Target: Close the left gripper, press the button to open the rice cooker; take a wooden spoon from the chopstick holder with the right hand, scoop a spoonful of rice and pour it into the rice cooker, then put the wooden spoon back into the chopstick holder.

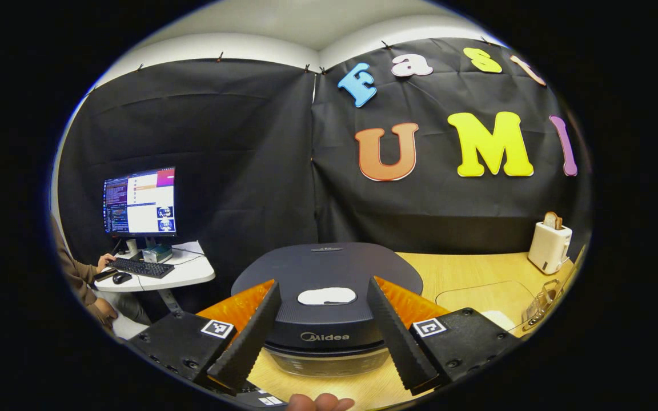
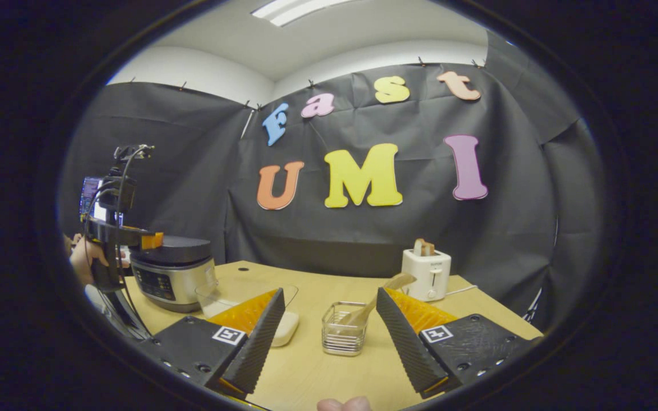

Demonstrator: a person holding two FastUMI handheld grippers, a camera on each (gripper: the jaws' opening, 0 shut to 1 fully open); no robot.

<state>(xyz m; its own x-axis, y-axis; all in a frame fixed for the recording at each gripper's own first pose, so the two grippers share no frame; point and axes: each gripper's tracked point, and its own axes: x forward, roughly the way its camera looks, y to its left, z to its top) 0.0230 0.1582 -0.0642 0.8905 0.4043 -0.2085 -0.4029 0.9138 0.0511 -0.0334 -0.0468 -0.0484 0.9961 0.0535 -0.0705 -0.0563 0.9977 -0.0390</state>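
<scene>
A white toaster [image 2: 426, 274] stands on the wooden table [image 2: 477, 311] near the black cloth wall [image 2: 192, 171], with a slice of bread [image 2: 424, 247] poking up from its slot; a white cord [image 2: 461, 290] runs from its side along the tabletop. Off to one side, a small white desk [image 1: 183, 274] carries a lit monitor [image 1: 139, 201], a black keyboard [image 1: 139, 268] and a mouse [image 1: 121, 278]. A seated person's sleeve [image 1: 75, 274] reaches toward the keyboard. A ceiling light [image 2: 289, 10] glows overhead.
</scene>
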